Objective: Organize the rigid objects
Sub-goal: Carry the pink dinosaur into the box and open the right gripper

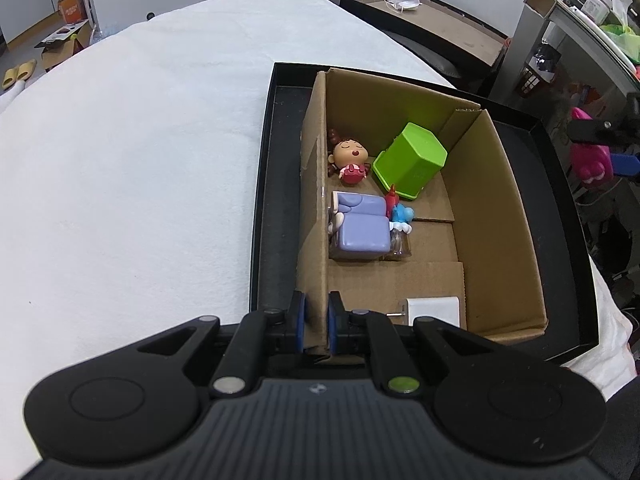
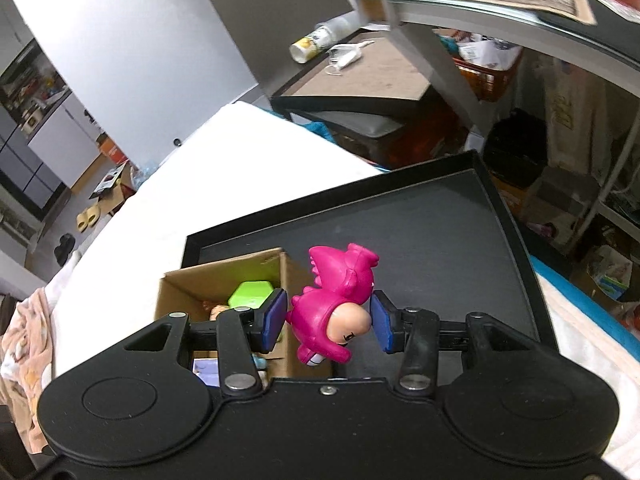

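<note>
pink dinosaur figure (image 2: pixel 338 308) clamped between the blue pads (image 2: pixel 274 320) of the right gripper (image 2: pixel 330 322), held in the air above the black tray (image 2: pixel 460 248), just beside the cardboard box (image 2: pixel 184 284). inside the box: green container (image 1: pixel 412 160) tipped on its side, doll figure (image 1: pixel 349 158) lying against the left wall, purple toy (image 1: pixel 360 226), small blue figure (image 1: pixel 402 216), white charger (image 1: pixel 434 310) at the near end. left gripper (image 1: pixel 317 324) pinched shut on the box's left wall. tray resting on a white cloth (image 1: pixel 140 160).
</note>
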Demonstrator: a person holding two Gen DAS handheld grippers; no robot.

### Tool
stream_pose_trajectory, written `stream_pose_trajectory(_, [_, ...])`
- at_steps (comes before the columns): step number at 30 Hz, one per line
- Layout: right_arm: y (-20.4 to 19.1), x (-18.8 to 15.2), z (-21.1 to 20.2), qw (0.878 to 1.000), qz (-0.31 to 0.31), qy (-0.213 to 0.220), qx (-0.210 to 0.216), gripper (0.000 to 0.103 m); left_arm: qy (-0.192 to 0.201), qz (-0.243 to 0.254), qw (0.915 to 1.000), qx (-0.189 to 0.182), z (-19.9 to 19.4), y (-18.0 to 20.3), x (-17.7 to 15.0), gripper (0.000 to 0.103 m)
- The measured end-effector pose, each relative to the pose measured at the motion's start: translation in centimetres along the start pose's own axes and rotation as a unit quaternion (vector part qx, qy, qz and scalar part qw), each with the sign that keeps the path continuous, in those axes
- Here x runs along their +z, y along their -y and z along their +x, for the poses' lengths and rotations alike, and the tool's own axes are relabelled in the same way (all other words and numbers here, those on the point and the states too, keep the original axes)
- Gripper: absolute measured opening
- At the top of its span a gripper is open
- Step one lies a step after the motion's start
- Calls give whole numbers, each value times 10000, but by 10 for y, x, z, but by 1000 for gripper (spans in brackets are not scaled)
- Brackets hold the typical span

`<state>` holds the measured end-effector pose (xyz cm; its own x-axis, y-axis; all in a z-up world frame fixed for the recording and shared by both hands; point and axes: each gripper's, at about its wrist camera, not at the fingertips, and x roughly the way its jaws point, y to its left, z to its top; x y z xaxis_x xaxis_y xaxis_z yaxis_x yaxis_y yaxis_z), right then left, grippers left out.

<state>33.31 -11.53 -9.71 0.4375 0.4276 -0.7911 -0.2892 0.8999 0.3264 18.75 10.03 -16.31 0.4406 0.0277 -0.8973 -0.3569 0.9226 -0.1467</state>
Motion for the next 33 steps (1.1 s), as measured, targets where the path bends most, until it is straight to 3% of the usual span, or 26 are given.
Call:
stream_pose_trajectory(17, [-65,-14,23,9974,-608,-332,185,45,4,-59,9998,-188,2,-7,1,11])
stream_pose_trajectory(33, [-75,-22,25,9965,-714,-418,70,50,-9,-83,9997,-232,2,-8,1,12])
